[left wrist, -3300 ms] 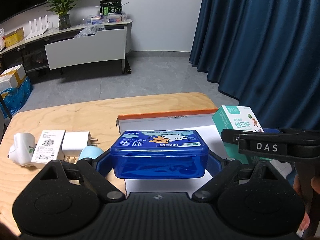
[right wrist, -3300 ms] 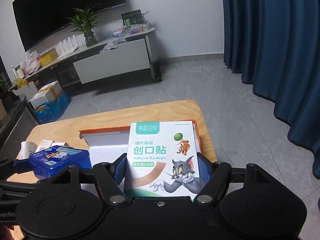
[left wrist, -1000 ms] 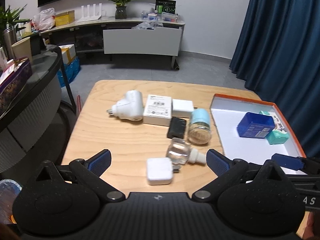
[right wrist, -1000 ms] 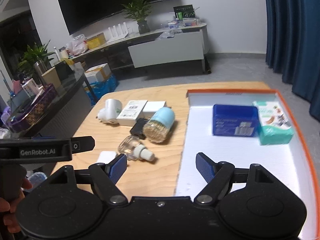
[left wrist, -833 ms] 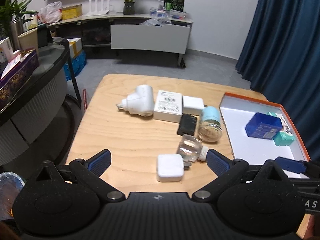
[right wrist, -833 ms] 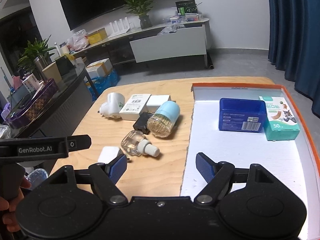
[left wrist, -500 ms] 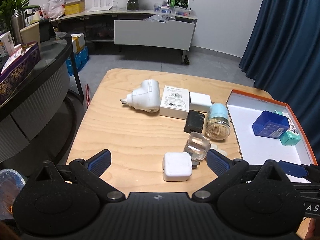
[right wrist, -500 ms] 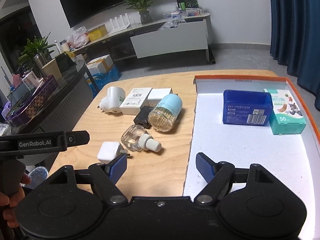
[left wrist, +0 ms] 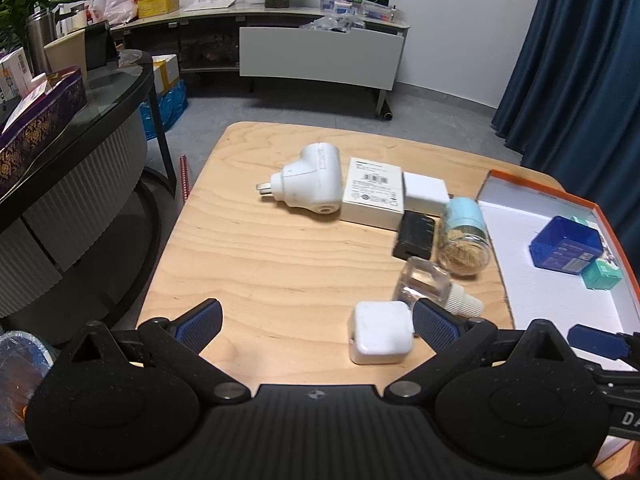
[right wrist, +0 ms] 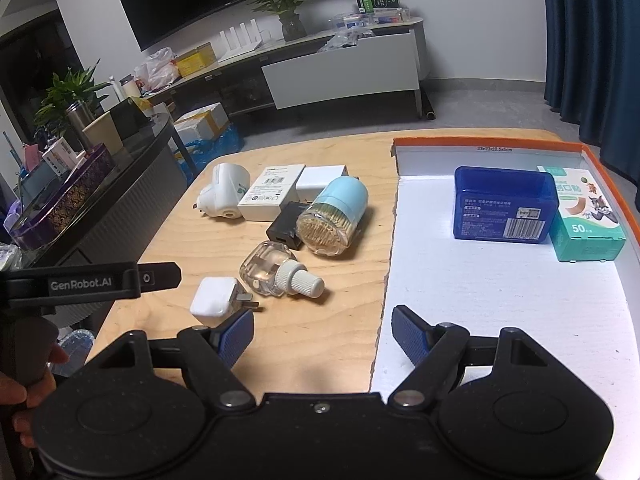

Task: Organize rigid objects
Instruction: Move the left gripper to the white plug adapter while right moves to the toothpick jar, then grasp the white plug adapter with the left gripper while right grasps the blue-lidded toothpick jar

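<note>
My left gripper (left wrist: 318, 326) is open and empty above the table's near edge; a small white charger cube (left wrist: 380, 337) lies just inside its right finger. My right gripper (right wrist: 322, 334) is open and empty over the seam between table and tray. On the wooden table lie a clear bottle with white cap (right wrist: 280, 272), a toothpick jar with light blue lid (right wrist: 332, 216), a black adapter (right wrist: 285, 231), a white flat box (right wrist: 270, 192), a white plug adapter (right wrist: 222, 196) and another white charger (right wrist: 320, 181). The orange-rimmed white tray (right wrist: 480, 280) holds a blue box (right wrist: 504, 210) and a teal bandage box (right wrist: 586, 216).
A dark curved counter (left wrist: 60, 152) with a purple box stands left of the table. A TV cabinet (right wrist: 340, 68) and plants stand at the back wall. Blue curtains (left wrist: 580, 60) hang on the right. The left gripper's handle (right wrist: 92, 280) shows in the right wrist view.
Both grippers let go of the blue box and bandage box, which now lie in the tray, and drew back toward the near table edge. The left view keeps shifting left.
</note>
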A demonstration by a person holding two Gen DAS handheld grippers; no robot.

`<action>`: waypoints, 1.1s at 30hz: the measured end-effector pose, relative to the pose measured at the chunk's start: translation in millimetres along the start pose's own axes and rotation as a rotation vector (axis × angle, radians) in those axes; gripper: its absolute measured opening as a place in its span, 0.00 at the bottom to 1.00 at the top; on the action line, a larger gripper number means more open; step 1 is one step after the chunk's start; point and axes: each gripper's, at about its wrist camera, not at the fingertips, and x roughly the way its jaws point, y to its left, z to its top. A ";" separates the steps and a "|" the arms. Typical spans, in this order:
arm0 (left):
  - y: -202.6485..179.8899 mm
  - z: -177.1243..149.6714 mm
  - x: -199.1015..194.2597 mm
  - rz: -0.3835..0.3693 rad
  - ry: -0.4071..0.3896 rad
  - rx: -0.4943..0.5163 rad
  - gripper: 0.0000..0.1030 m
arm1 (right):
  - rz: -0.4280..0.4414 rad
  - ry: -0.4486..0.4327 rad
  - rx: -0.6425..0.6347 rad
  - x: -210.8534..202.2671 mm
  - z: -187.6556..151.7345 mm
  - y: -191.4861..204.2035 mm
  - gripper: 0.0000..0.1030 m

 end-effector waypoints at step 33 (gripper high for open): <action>33.0 79.5 120.7 -0.083 -0.084 0.126 1.00 | -0.008 -0.026 0.024 32.0 31.3 -14.8 0.88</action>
